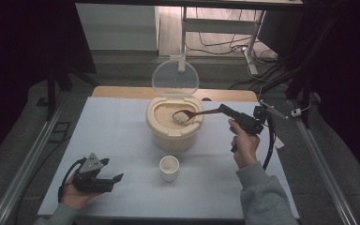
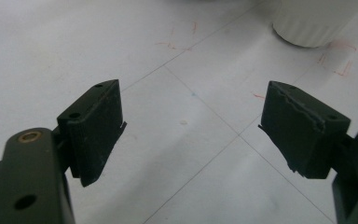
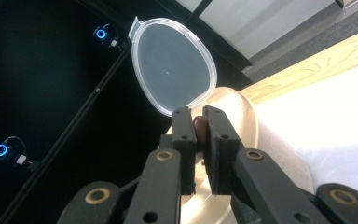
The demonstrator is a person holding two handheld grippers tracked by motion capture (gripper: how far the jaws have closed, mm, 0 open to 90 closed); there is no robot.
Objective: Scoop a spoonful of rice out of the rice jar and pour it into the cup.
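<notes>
Here the right gripper (image 1: pixel 225 110), right of centre in the high view, pinches the handle of a spoon (image 1: pixel 192 114) whose bowl, heaped with rice, hangs over the open tub (image 1: pixel 174 126) at the middle of the frame. The tub's clear lid (image 1: pixel 175 78) stands upright behind it. Below the tub sits a white cup (image 1: pixel 169 168). At lower left the left gripper (image 1: pixel 115 180) rests by the table (image 1: pixel 122 122), jaws spread and empty.

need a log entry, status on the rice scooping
Right claw shut on spoon, rice-loaded over open rice bin. Left claw open, idle on table. Cup in front, path clear.
</notes>
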